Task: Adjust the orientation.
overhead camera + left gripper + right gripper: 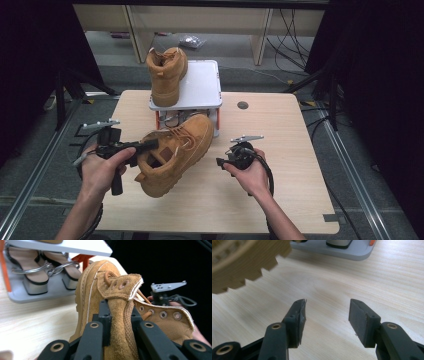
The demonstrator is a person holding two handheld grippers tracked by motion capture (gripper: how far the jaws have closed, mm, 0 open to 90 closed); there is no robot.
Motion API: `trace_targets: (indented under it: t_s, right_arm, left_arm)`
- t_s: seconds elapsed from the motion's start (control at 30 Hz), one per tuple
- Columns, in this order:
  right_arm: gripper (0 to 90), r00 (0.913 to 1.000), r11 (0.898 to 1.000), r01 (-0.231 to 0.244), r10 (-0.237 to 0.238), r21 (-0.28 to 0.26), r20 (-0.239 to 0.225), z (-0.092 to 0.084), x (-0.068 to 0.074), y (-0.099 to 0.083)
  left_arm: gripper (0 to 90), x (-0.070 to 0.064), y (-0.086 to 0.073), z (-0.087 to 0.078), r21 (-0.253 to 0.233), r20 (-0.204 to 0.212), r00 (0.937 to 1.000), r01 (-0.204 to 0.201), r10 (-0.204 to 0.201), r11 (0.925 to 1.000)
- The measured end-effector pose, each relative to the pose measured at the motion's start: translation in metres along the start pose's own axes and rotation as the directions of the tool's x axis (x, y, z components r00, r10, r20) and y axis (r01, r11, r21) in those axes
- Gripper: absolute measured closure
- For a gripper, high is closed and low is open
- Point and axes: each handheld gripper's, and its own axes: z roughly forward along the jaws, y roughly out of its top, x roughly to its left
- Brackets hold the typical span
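Boot [172, 152] is tipped up over the near-left part of the table [280, 200], and my left gripper [145, 146] has the collar clamped tight. My right gripper [220, 162] sits just right of it, jaws apart with nothing between them. Its twin boot [166, 75] stands on the white rack [202, 87] at the far side.

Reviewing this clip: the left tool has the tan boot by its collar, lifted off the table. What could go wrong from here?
1. The left tool pinches only the soft suede collar of the held boot; that floppy edge could slip and the boot may drop.
2. The boot's toe hangs close to the white rack; a swing could bump it and disturb the sandals below or the second boot on top.
3. The right tool is open and supports nothing.
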Motion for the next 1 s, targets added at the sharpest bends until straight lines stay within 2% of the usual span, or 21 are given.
trace_targets:
  t_s: [0.03, 0.07, 0.1, 0.13, 0.2, 0.23, 0.27, 0.33, 0.4, 0.57, 0.7, 0.73, 0.8, 0.83, 0.97, 1.0]
  right_arm:
    - [48.0, 0.9999, 1.0, 0.015, -0.015, -0.011, -0.006, 0.001, -0.001, 0.0]
    - [48.0, 1.0, 1.0, 0.002, -0.002, -0.006, 0.001, 0.0, 0.0, -0.001]
    - [48.0, 1.0, 1.0, 0.002, -0.002, -0.004, -0.004, 0.0, 0.0, -0.001]
    - [48.0, 0.9999, 1.0, 0.011, -0.011, -0.007, -0.004, 0.002, -0.001, -0.001]
    - [48.0, 1.0, 1.0, -0.001, 0.001, -0.005, -0.005, 0.003, 0.0, -0.003]
    - [48.0, 1.0, 1.0, 0.009, -0.009, -0.001, -0.001, 0.003, -0.001, -0.003]
    - [48.0, 0.9999, 1.0, -0.012, 0.012, 0.002, -0.004, 0.003, 0.0, -0.003]
    - [48.0, 1.0, 1.0, 0.007, -0.007, -0.002, -0.004, 0.004, -0.002, -0.004]
    - [48.0, 1.0, 1.0, 0.01, -0.01, -0.001, -0.003, 0.004, -0.002, -0.004]
    - [47.9, 1.0, 1.0, 0.01, -0.01, 0.001, -0.002, 0.004, -0.002, -0.004]
    - [47.7, 0.9999, 1.0, 0.013, -0.013, 0.005, -0.001, 0.005, -0.002, -0.004]
    - [47.8, 0.9998, 1.0, 0.018, -0.018, -0.005, 0.012, 0.005, -0.002, -0.004]
    - [47.7, 0.9999, 1.0, -0.007, 0.007, 0.012, 0.009, 0.004, 0.0, -0.004]
    - [47.7, 0.9999, 1.0, 0.005, -0.005, 0.009, 0.01, 0.005, -0.001, -0.004]
    - [47.7, 1.0, 1.0, 0.004, -0.004, 0.009, 0.008, 0.005, -0.001, -0.004]
    - [47.7, 0.9998, 1.0, 0.017, -0.017, -0.001, 0.009, 0.005, -0.002, -0.004]
  left_arm:
    - [79.3, -0.002, 0.002, 0.001, -0.014, 0.009, 0.9999, 0.014, -0.014, 0.9998]
    - [79.3, -0.003, 0.005, 0.001, -0.006, 0.01, 1.0, -0.002, 0.002, 1.0]
    - [79.3, -0.004, 0.007, 0.002, -0.021, 0.016, 0.9998, 0.009, -0.009, 0.9997]
    - [79.3, -0.005, 0.009, 0.001, -0.011, 0.019, 0.9998, -0.004, 0.004, 0.9999]
    - [79.3, -0.008, 0.014, 0.002, -0.018, 0.024, 0.9997, -0.003, 0.004, 0.9998]
    - [79.3, -0.008, 0.016, 0.003, -0.026, 0.029, 0.9996, 0.0, 0.001, 0.9997]
    - [79.3, -0.008, 0.017, 0.003, -0.03, 0.032, 0.9995, -0.002, 0.003, 0.9996]
    - [79.4, -0.01, 0.021, 0.003, -0.029, 0.027, 0.9996, -0.002, 0.003, 0.9996]
    - [79.4, -0.011, 0.024, 0.004, -0.034, 0.027, 0.9995, -0.016, 0.017, 0.9993]
    - [79.4, -0.014, 0.033, 0.006, -0.051, 0.017, 0.9997, -0.018, 0.018, 0.9986]
    - [79.4, -0.016, 0.042, 0.008, -0.068, 0.024, 0.9995, -0.016, 0.018, 0.9976]
    - [79.4, -0.017, 0.045, 0.008, -0.07, 0.027, 0.9994, -0.02, 0.022, 0.9973]
    - [79.4, -0.02, 0.051, 0.009, -0.08, 0.034, 0.9992, -0.02, 0.023, 0.9966]
    - [79.4, -0.021, 0.053, 0.009, -0.083, 0.033, 0.9989, -0.029, 0.032, 0.9961]
    - [79.4, -0.025, 0.063, 0.012, -0.098, 0.043, 0.9985, -0.031, 0.035, 0.9947]
    - [79.4, -0.026, 0.065, 0.013, -0.101, 0.042, 0.9987, -0.026, 0.03, 0.9946]
